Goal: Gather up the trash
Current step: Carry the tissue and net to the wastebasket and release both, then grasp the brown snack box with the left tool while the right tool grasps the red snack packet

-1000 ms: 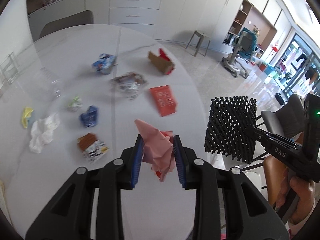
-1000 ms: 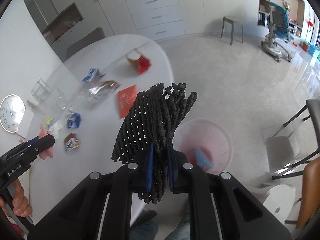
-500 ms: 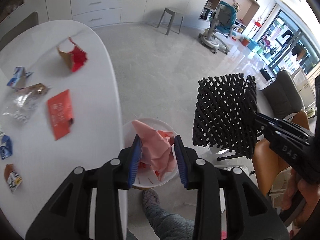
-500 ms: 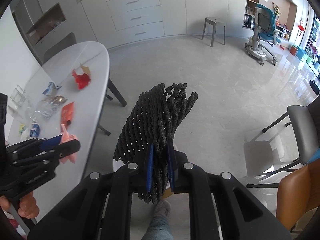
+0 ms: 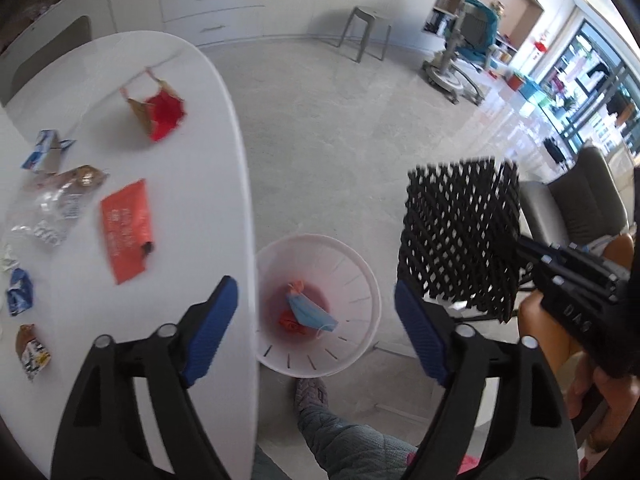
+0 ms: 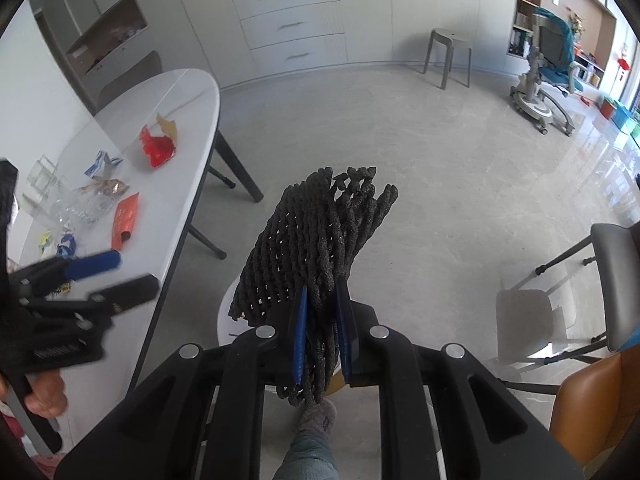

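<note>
The left claw (image 5: 316, 322) is opening wide over the bin (image 5: 362, 276); its pink paper is gone. The right claw (image 6: 322, 334) grips black mesh (image 6: 316, 248). More trash waits.

Legible markings: one.
The letters "DAS" stand in pale print on the black body of the right gripper (image 5: 460, 240), behind its claw; print on the orange packet (image 5: 126, 230) is apparently text, too blurred to read.
</note>
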